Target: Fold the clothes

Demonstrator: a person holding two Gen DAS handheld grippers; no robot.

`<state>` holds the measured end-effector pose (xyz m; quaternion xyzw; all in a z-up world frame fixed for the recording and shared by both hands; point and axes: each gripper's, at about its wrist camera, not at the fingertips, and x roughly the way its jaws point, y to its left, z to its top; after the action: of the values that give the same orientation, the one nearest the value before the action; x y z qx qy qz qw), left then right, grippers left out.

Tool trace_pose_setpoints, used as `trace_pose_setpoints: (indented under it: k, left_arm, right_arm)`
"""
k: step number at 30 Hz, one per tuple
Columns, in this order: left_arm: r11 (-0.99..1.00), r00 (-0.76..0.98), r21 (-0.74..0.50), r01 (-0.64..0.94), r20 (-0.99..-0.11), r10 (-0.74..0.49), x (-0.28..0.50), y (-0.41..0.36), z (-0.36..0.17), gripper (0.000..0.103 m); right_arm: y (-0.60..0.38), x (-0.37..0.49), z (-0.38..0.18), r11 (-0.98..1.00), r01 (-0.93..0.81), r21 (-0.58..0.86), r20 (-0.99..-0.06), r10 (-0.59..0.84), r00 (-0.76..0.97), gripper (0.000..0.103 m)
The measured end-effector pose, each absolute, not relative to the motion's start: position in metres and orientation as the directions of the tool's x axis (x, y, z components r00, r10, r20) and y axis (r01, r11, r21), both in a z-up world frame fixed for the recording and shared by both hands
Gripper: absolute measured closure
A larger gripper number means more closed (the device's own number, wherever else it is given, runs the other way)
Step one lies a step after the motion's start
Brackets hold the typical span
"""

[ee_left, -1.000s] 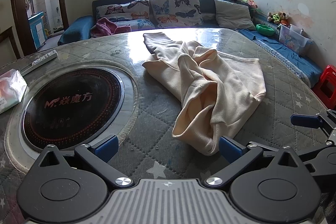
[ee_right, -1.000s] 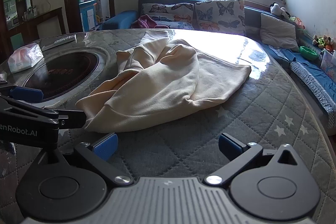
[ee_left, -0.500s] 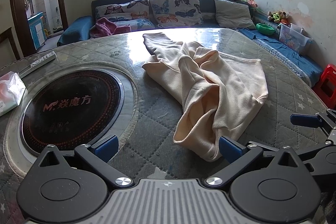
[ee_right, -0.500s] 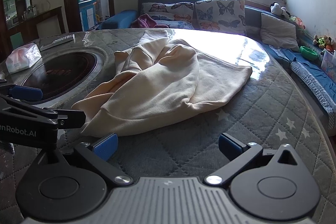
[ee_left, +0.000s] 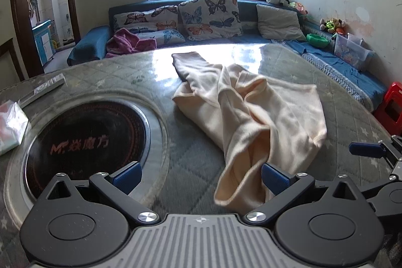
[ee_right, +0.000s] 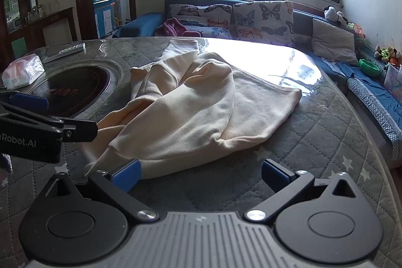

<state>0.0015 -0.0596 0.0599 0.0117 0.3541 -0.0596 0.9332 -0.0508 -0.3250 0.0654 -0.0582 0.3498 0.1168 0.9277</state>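
Approach step: we are reaching both spread, empty grippers, left gripper [ee_left: 199, 173] and right gripper [ee_right: 201, 173], toward crumpled cream garment [ee_right: 191, 112]; next we're needing hem grasps.

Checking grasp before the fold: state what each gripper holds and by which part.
Nothing is held. The left gripper and right gripper are both open, close to the near edge of the cream garment, not clamped on it.

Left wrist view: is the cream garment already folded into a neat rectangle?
No, the cream garment lies crumpled in loose folds on the quilted table.
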Motion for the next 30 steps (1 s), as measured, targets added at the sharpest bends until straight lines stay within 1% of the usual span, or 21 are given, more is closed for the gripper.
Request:
trace_pose_setpoints:
  k: [5, 7, 9, 10, 12, 13, 15, 16, 18, 23, 25, 26, 28, 30]
  left_arm:
    - [0.990, 0.755, -0.043, 0.135, -0.642, -0.131, 0.021, -0.059, 0.069, 0.001]
    - [0.989, 0.759, -0.050, 0.139, -0.637, -0.138, 0.030, -0.058, 0.072, 0.002]
    - [0.987, 0.758, -0.062, 0.148, -0.634, -0.153, 0.041, -0.058, 0.074, 0.009]
    - [0.985, 0.756, -0.075, 0.154, -0.633, -0.166, 0.046, -0.057, 0.075, 0.010]
    - [0.983, 0.750, -0.092, 0.158, -0.636, -0.180, 0.059, -0.057, 0.076, 0.016]
    - [0.982, 0.748, -0.098, 0.161, -0.637, -0.186, 0.065, -0.057, 0.076, 0.017]
    - [0.980, 0.747, -0.101, 0.174, -0.634, -0.198, 0.075, -0.058, 0.075, 0.023]
    - [0.978, 0.746, -0.100, 0.181, -0.634, -0.202, 0.081, -0.060, 0.075, 0.024]
    - [0.976, 0.744, -0.097, 0.194, -0.633, -0.211, 0.091, -0.063, 0.074, 0.029]
    - [0.968, 0.723, -0.107, 0.225, -0.648, -0.240, 0.120, -0.072, 0.067, 0.036]
    - [0.963, 0.711, -0.129, 0.237, -0.652, -0.262, 0.129, -0.072, 0.065, 0.039]
    - [0.959, 0.704, -0.142, 0.245, -0.654, -0.277, 0.133, -0.073, 0.064, 0.040]
    - [0.959, 0.695, -0.152, 0.238, -0.663, -0.278, 0.141, -0.073, 0.060, 0.046]
    - [0.956, 0.682, -0.158, 0.249, -0.672, -0.289, 0.147, -0.072, 0.057, 0.058]
  right_arm:
    - [-0.329, -0.036, 0.071, 0.966, -0.254, -0.041, -0.653, 0.166, 0.738, 0.001]
    - [-0.331, -0.030, 0.073, 0.968, -0.249, -0.039, -0.651, 0.164, 0.741, 0.004]
    - [-0.334, -0.022, 0.075, 0.968, -0.248, -0.030, -0.652, 0.169, 0.739, 0.005]
    - [-0.336, -0.018, 0.076, 0.969, -0.247, -0.026, -0.653, 0.171, 0.737, 0.008]
    - [-0.338, -0.012, 0.077, 0.969, -0.245, -0.016, -0.655, 0.175, 0.735, 0.009]
    - [-0.340, -0.007, 0.078, 0.970, -0.242, -0.005, -0.655, 0.180, 0.734, 0.011]
    - [-0.342, 0.000, 0.079, 0.970, -0.242, 0.004, -0.655, 0.185, 0.732, 0.014]
    - [-0.342, 0.004, 0.079, 0.970, -0.242, 0.008, -0.655, 0.188, 0.732, 0.017]
    - [-0.344, 0.014, 0.080, 0.970, -0.242, 0.015, -0.654, 0.193, 0.731, 0.018]
    - [-0.343, 0.041, 0.082, 0.966, -0.257, 0.040, -0.645, 0.221, 0.732, 0.024]
    - [-0.341, 0.050, 0.082, 0.964, -0.263, 0.047, -0.641, 0.231, 0.732, 0.030]
    - [-0.340, 0.055, 0.082, 0.963, -0.266, 0.052, -0.641, 0.236, 0.731, 0.031]
    - [-0.339, 0.062, 0.082, 0.961, -0.269, 0.061, -0.640, 0.244, 0.728, 0.036]
    - [-0.338, 0.071, 0.081, 0.959, -0.271, 0.083, -0.639, 0.260, 0.724, 0.040]
